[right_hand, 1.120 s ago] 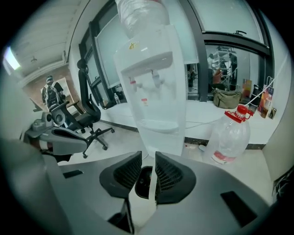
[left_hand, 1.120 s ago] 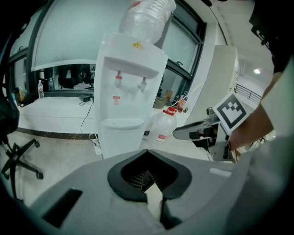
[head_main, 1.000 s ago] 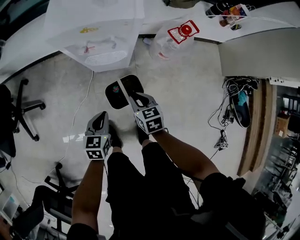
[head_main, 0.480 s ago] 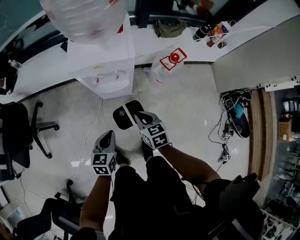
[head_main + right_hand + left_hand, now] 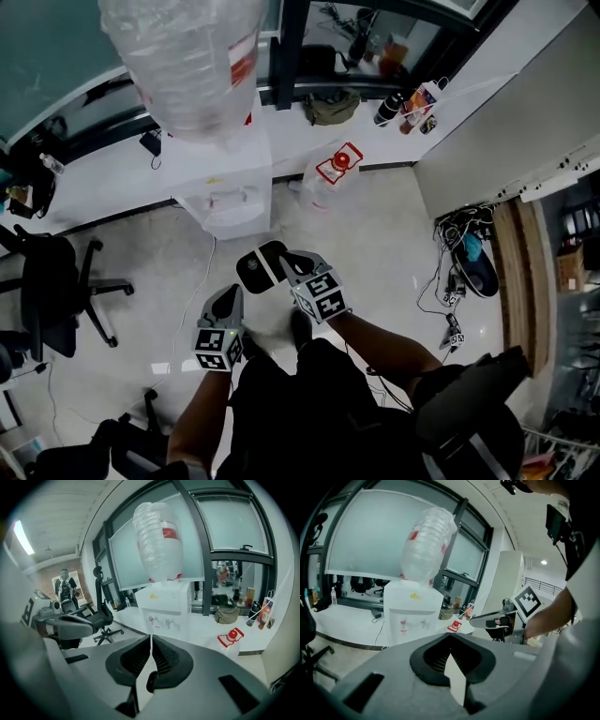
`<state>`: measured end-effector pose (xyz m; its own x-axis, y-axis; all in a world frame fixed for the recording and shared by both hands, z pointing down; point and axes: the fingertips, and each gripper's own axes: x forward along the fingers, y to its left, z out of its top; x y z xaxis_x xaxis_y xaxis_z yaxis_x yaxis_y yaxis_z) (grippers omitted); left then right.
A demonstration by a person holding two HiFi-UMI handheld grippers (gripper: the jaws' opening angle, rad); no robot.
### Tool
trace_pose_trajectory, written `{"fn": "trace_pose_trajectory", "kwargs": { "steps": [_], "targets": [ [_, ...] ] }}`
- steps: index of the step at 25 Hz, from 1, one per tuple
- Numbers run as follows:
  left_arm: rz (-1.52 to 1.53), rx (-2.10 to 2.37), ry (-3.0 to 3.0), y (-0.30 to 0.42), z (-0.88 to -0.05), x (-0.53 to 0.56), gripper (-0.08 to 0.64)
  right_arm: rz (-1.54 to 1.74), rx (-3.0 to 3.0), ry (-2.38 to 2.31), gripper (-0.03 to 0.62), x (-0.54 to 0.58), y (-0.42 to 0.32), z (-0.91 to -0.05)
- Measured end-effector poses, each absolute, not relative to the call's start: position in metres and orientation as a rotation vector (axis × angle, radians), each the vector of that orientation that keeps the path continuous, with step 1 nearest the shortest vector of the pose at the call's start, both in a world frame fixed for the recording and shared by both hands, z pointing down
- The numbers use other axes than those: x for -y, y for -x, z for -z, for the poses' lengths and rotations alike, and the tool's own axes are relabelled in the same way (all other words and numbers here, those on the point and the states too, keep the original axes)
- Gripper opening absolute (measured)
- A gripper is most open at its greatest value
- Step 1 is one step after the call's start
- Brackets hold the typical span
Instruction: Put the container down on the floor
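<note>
- Pale, glossy office floor [image 5: 384,234] fills the head view, and a white water dispenser [image 5: 225,192] topped by a clear upturned bottle is taken as the landmark.
- The right gripper [image 5: 289,261] is seen with its jaws pressed together. They have just been closing, and nothing is pinched between them.
- The left gripper [image 5: 231,294] is likewise shut tip to tip and empty, on the near side of the dispenser.
- A black rounded container with a pale strip across it [image 5: 255,267] lies on the floor just in front of the dispenser's base. It is partly overlapped by the right gripper's tips in the head view and is held by neither gripper.
- A clear plastic jug with a red cap [image 5: 330,178] stands just beside the dispenser, on the right in the head view.
- The placing is judged done, with the container set down and released. Only drawing the grippers clear is left.
</note>
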<state>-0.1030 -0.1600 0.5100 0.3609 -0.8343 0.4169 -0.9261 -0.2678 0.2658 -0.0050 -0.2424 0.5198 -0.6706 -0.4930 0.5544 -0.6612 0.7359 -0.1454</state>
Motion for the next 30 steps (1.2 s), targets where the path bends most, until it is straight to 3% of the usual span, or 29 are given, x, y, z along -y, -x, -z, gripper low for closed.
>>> {"fn": "trace_pose_trajectory", "kwargs": {
  "steps": [17,30],
  "targets": [
    [-0.118,1.661,-2.146,0.137,-0.411,0.141,0.006,-0.453,2.625,-0.898,0.011,0.23,0.014,-0.389],
    [-0.013,1.696,-2.17,0.142,-0.362,0.138,0.006,-0.414,2.65,-0.94,0.008,0.224,0.0,-0.342]
  ]
}}
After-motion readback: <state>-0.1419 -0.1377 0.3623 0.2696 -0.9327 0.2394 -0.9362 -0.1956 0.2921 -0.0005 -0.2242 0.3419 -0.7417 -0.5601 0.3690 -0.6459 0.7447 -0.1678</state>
